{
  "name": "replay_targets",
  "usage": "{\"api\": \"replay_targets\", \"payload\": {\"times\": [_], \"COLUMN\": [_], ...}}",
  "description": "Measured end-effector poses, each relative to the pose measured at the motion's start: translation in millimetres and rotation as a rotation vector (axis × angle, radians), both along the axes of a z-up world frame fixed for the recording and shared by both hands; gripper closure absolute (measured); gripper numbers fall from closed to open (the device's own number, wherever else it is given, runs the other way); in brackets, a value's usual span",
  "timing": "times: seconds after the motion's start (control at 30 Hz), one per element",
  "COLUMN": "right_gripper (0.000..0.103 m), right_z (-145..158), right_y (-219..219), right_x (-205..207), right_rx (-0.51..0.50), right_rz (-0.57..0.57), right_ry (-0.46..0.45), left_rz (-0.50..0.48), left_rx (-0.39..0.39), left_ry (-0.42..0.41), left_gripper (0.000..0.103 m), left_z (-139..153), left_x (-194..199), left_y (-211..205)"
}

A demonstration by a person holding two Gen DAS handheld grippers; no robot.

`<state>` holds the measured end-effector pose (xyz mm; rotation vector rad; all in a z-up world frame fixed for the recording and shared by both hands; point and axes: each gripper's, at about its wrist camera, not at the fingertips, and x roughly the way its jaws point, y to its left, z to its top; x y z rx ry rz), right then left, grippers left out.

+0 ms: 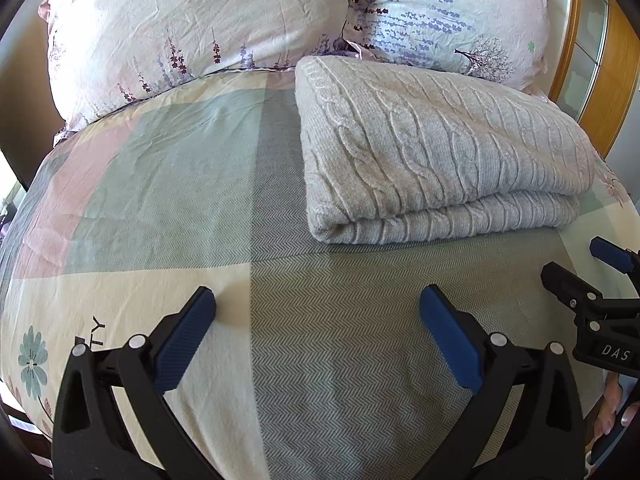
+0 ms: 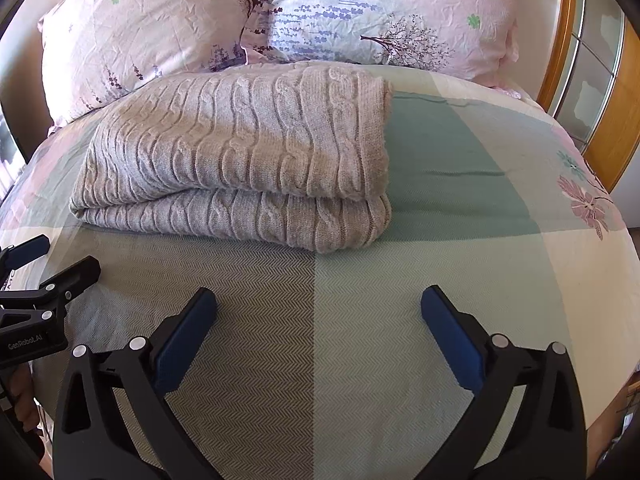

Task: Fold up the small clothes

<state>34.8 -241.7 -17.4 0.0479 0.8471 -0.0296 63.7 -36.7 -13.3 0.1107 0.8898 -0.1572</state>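
Note:
A grey cable-knit sweater (image 1: 432, 148) lies folded in a thick rectangle on the bed, just in front of the pillows; it also shows in the right wrist view (image 2: 240, 156). My left gripper (image 1: 318, 304) is open and empty, hovering over the bedspread short of the sweater's near left corner. My right gripper (image 2: 318, 304) is open and empty, over the bedspread short of the sweater's near right corner. Each gripper shows at the edge of the other's view: the right one (image 1: 576, 268) and the left one (image 2: 60, 260), both with jaws apart.
The bedspread (image 1: 280, 320) has green, pink and cream patches with herringbone weave. Two floral pillows (image 1: 192, 20) (image 1: 448, 12) lean at the head of the bed. A wooden frame with glass (image 2: 600, 80) stands at the right.

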Motion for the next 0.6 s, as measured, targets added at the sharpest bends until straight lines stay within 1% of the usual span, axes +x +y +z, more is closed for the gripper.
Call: {"api": "replay_targets", "payload": {"times": [0.6], "right_gripper": [0.001], "right_z": [-0.1], "right_y": [1.0], "right_x": [-0.5], "right_rx": [-0.001], "right_rz": [-0.001], "right_ry": [-0.003], "left_rz": [0.004], "left_rx": [0.000], "left_ry": [-0.004], "left_gripper": [0.002], "left_z": [-0.4], "left_x": [-1.8], "left_y": [-1.3]}}
